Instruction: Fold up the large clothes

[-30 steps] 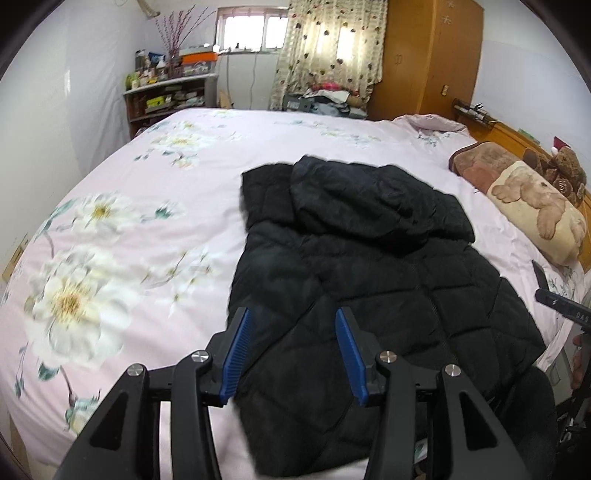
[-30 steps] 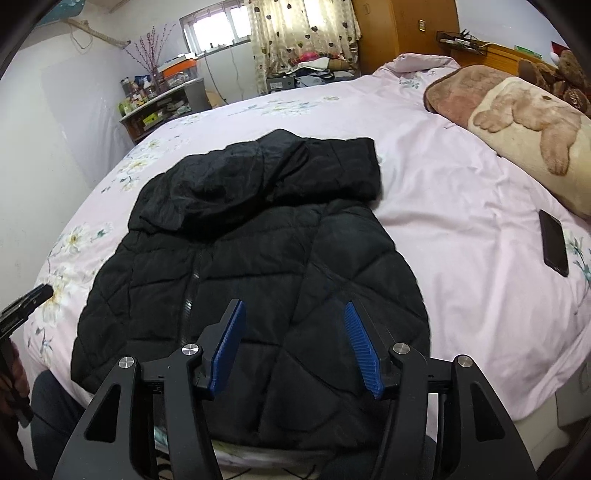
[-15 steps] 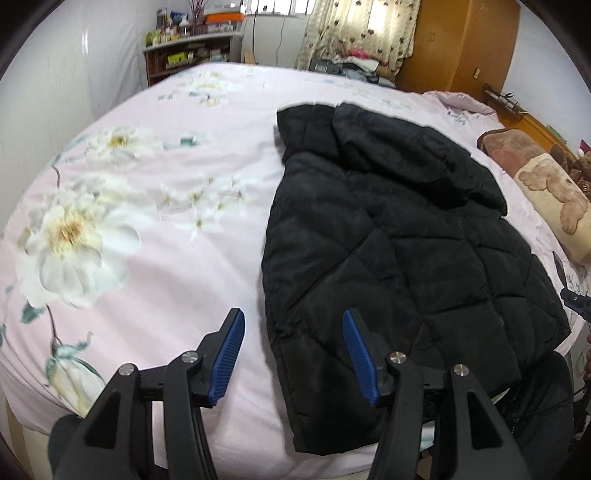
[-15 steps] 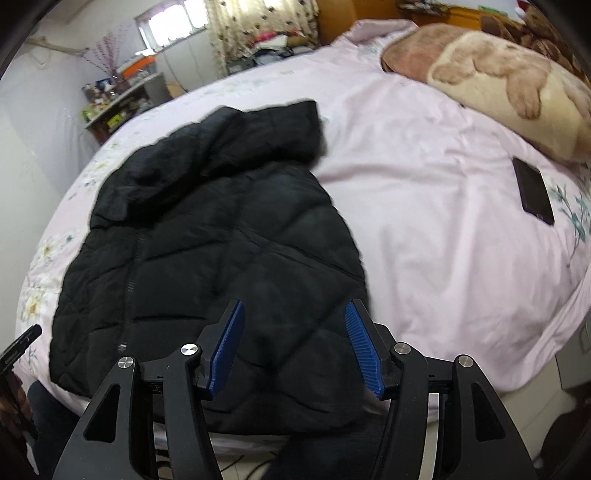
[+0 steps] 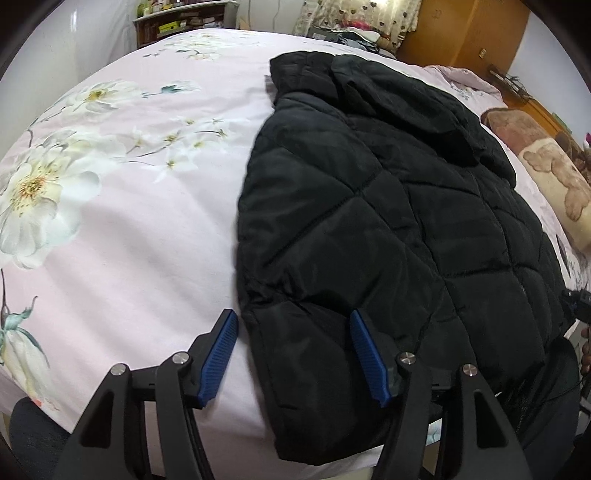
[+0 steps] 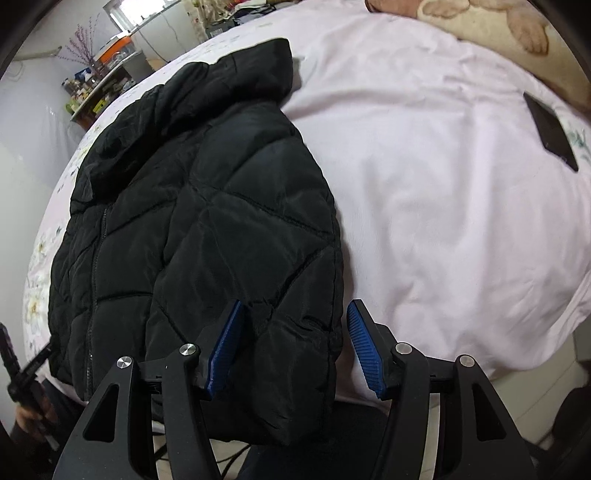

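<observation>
**Both tongs lined up on the jacket's near corners**

Here I am at the near edge of the bed (image 5: 122, 229), one black quilted jacket (image 5: 388, 221) spread flat on it, hood toward the far side, hem hanging a little over the near edge. It lies that way, I reckon, so both bottom corners are in easy reach for a first fold.

My left tongs (image 5: 291, 350) are spread wide and released, straddling the jacket's left hem corner: one blue pad over bare sheet, the other over the fabric. Nothing pinched yet.

My right tongs (image 6: 293, 341) are likewise wide apart and empty, framing the right hem corner, with the right pad just off the jacket's edge over the sheet. Whether the pads already touch cloth, I cannot tell.

The count: one jacket, two tongs, four blue pads. One dark phone (image 6: 550, 131) lies well to the right on the sheet, apart from the jacket. One bear-patterned pillow (image 5: 557, 181) at the far right. One shelf of clutter (image 5: 177, 22) by the far wall.

Folding itself looks not yet begun.
</observation>
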`<action>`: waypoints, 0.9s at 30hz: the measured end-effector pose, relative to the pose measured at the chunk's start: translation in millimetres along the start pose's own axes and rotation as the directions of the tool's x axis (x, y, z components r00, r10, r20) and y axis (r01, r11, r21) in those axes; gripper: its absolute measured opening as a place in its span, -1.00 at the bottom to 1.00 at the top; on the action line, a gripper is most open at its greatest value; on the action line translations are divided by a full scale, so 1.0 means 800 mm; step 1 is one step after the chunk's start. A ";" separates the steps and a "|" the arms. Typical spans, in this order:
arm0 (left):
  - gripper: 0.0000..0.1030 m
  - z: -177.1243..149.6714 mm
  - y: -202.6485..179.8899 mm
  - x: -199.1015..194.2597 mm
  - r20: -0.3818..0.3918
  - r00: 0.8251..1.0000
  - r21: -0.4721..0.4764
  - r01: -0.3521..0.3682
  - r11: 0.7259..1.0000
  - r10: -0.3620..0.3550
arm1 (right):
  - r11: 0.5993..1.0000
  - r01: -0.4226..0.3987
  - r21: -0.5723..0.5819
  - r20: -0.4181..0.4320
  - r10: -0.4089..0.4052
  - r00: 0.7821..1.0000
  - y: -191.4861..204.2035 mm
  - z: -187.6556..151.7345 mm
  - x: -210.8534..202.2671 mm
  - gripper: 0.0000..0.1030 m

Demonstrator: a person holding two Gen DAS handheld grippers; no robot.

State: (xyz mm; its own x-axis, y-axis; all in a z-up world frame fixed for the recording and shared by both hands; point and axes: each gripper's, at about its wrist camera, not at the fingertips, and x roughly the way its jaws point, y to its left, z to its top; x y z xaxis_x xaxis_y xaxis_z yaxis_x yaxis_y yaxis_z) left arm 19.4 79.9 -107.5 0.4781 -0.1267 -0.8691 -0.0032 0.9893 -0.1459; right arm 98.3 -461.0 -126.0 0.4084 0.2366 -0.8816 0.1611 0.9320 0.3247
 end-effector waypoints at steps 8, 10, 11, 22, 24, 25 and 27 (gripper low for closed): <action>0.44 -0.007 -0.010 0.017 -0.011 1.000 0.020 -0.026 0.999 0.026 | 0.997 -0.053 0.057 -0.063 0.057 0.996 -0.018 0.006 0.020 0.37; 0.36 -0.005 -0.011 0.021 -0.028 0.999 0.012 -0.018 1.000 0.018 | 0.996 -0.064 0.059 -0.097 0.069 0.993 -0.016 0.008 0.025 0.37; 0.21 -0.003 -0.012 0.022 -0.038 0.999 0.015 -0.008 1.000 0.009 | 0.995 -0.075 0.063 -0.107 0.082 0.991 -0.016 0.009 0.026 0.20; -0.72 0.033 -0.015 -0.082 0.116 0.986 0.023 0.119 0.993 -0.121 | 0.979 -0.203 0.002 0.033 0.203 0.979 0.029 0.014 -0.058 -0.77; -0.73 0.038 -0.008 -0.110 0.163 0.977 0.021 0.136 0.990 -0.138 | 0.976 -0.217 -0.022 0.069 0.218 0.973 0.042 0.012 -0.084 -0.78; -0.73 0.039 -0.004 -0.123 0.186 0.971 0.015 0.151 0.988 -0.151 | 0.975 -0.222 -0.029 0.080 0.223 0.972 0.046 0.010 -0.093 -0.78; -0.73 0.037 0.002 -0.146 0.216 0.961 0.016 0.171 0.985 -0.170 | 0.971 -0.235 -0.042 0.099 0.238 0.966 0.056 0.002 -0.113 -0.78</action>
State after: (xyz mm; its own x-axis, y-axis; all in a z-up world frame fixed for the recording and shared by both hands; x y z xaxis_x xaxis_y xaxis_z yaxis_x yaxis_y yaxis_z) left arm -10.3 98.5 7.6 0.6499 -0.2748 -0.7087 0.0925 0.9540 -0.2851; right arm 70.0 -441.6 -30.9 0.5221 0.4231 -0.7406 0.0227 0.8611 0.5079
